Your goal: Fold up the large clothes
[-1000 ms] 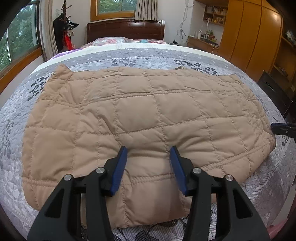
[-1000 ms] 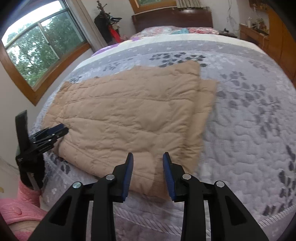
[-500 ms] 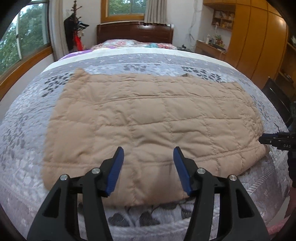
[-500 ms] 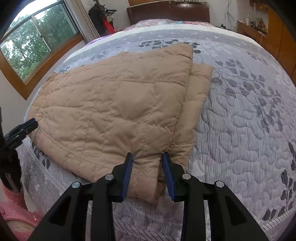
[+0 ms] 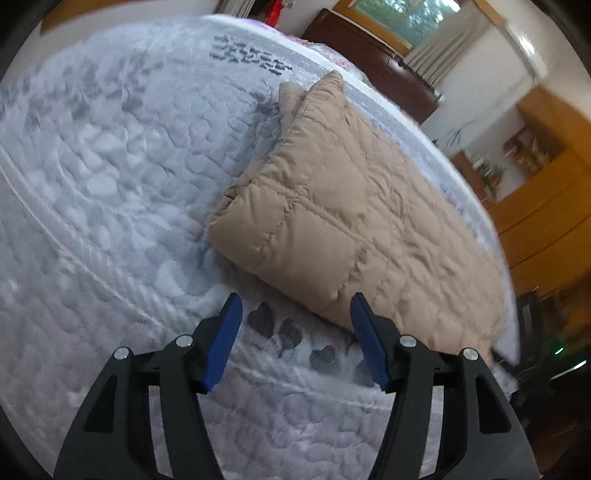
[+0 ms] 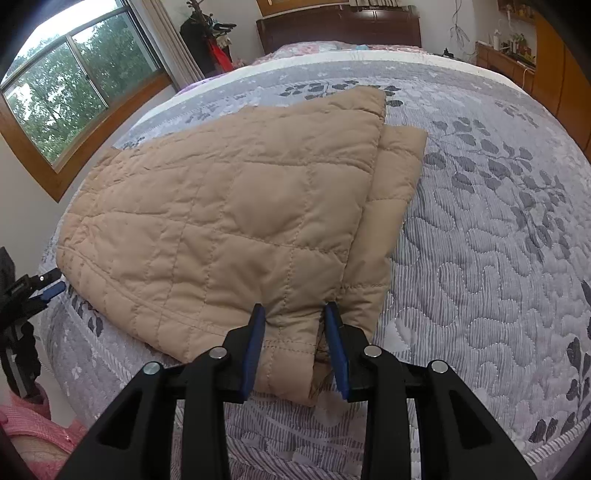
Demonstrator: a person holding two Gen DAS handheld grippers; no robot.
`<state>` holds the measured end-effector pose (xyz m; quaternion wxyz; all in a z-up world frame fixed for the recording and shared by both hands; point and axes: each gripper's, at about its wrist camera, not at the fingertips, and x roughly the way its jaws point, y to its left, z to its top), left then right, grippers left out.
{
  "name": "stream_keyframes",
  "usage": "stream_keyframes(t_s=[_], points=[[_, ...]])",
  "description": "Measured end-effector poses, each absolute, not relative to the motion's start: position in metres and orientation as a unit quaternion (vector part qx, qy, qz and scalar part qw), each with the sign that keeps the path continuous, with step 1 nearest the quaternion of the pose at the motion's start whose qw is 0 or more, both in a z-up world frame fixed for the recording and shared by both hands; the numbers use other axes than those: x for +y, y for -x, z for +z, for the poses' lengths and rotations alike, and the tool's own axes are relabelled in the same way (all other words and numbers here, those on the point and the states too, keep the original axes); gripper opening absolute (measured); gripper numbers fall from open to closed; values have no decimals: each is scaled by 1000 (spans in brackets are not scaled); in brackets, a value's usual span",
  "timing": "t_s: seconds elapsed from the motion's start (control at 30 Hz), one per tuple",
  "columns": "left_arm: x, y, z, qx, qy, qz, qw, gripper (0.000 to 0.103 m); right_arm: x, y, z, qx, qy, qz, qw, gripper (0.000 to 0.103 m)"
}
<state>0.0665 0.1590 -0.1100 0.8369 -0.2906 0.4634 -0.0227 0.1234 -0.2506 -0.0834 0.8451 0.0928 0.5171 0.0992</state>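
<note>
**Grabbing the near corners for the next fold**

Lying flat on the grey bedspread (image 6: 498,240), the tan quilted jacket (image 6: 229,221) is already doubled over. The right gripper (image 6: 295,347) straddles its near right corner, jaws narrow around the padding, probably pinching it. The left gripper (image 5: 295,332) hangs wide apart just short of the opposite corner, likely lining up.

Tan jacket (image 6: 236,229) quilted in stitched squares, grey-lilac bedspread (image 6: 480,236) with dark leaf print, black tools with blue pads (image 6: 255,347), dark brown headboard (image 6: 340,26)
</note>
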Motion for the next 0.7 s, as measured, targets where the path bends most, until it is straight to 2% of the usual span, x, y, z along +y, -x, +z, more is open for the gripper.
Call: stream_keyframes(t_s=[0.47,0.53,0.6,0.7], points=[[189,-92,-138,410,432,-42,802,61,-252,-123,-84,516,-95,102,845,33],[191,-93,-142,402,446,-36,799,49,-252,-123,-84,516,-95,102,845,33],[193,-94,-149,401,459,-39,792,31,-252,-123,-84,516,-95,101,845,33],[191,-95,-157,397,469,-34,788,24,-251,-123,-84,516,-94,100,846,33]])
